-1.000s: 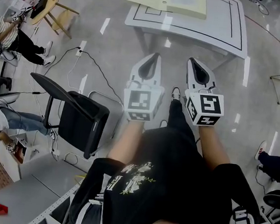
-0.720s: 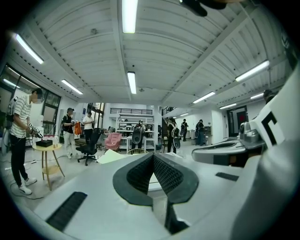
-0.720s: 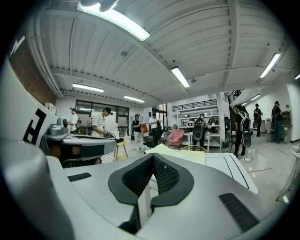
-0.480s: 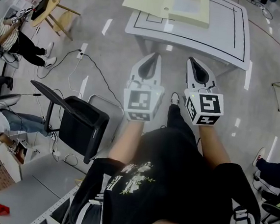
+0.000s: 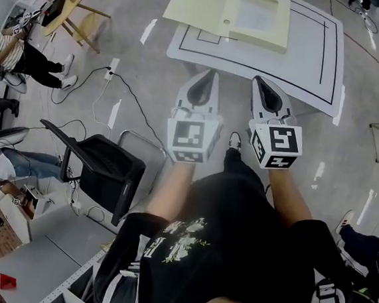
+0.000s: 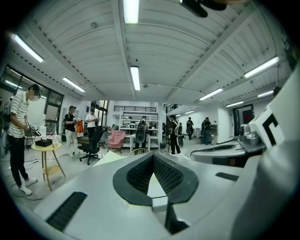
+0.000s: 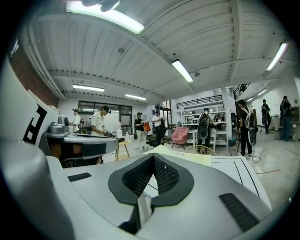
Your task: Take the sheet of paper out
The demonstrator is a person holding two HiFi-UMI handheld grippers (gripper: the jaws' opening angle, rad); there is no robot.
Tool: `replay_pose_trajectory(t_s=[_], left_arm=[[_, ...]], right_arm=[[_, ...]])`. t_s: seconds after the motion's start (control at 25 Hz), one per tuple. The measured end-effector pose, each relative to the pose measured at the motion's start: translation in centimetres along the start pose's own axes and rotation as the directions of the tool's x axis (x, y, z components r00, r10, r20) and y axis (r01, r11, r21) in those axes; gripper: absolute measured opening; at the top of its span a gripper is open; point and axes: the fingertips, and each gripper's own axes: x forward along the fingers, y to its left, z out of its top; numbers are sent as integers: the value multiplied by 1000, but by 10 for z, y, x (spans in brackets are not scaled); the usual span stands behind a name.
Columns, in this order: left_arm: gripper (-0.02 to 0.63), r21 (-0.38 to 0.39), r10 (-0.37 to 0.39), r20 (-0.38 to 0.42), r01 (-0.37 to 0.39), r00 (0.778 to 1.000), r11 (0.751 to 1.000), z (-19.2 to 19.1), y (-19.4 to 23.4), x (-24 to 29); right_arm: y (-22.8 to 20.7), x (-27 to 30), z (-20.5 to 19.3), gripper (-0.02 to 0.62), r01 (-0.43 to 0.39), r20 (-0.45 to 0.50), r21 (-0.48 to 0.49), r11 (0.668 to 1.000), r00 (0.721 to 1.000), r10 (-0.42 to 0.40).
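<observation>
Item: pale yellow flat folder, lying open on the far part of a white table with black ruled lines; a white sheet of paper apparently lies in its right half, not yet taken out. Left gripper and right gripper: held side by side in the air short of the table's near edge, each with its fingertips together on nothing. Progress: judged at the approach stage, with reaching, gripping and withdrawing the sheet all left to do.

Shirt: black, short-sleeved, pale chest print.
Left gripper, right gripper: grey shells, black ribbed pads.
Marker cubes: 2, white, black squares.
</observation>
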Motion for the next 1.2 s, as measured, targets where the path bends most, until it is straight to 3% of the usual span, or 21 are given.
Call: replay_pose_trajectory(t_s=[0.56, 1.2], left_arm=[[2, 8, 23, -9, -23, 1000, 1000, 18, 9, 91], [2, 15, 85, 11, -85, 996, 996, 28, 22, 148]], right_arm=[[-61, 74, 18, 0, -38, 2, 7, 999, 999, 38], [-96, 126, 32, 0, -101, 29, -14, 995, 994, 101]])
